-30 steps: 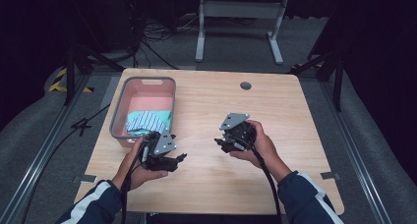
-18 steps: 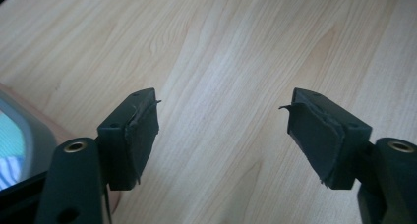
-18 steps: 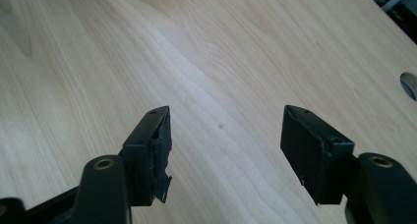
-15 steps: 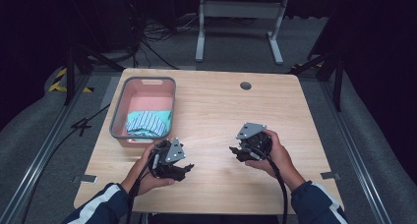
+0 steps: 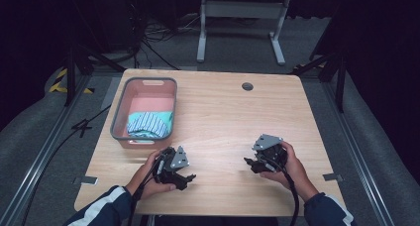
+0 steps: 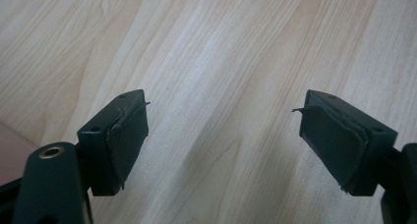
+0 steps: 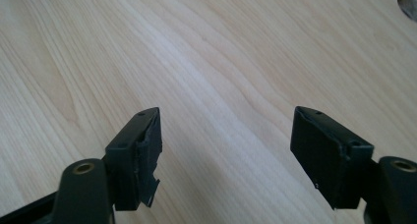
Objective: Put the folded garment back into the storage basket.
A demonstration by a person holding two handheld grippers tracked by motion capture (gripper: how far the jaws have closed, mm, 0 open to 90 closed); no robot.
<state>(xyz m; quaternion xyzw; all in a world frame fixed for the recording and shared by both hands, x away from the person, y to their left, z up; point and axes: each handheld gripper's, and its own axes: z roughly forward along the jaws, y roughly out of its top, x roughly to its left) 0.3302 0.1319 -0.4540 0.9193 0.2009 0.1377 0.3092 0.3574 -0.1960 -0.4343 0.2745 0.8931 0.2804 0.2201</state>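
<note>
Fingers spread, both grippers (left, right) have retreated nearer.

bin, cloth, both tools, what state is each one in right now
bin: upright on the table's left side, holds the cloth
cloth: folded or bunched at the bin's near end
left tool: open, nothing between the jaws, over bare table
right tool: open, nothing between the jaws, over bare table
</note>
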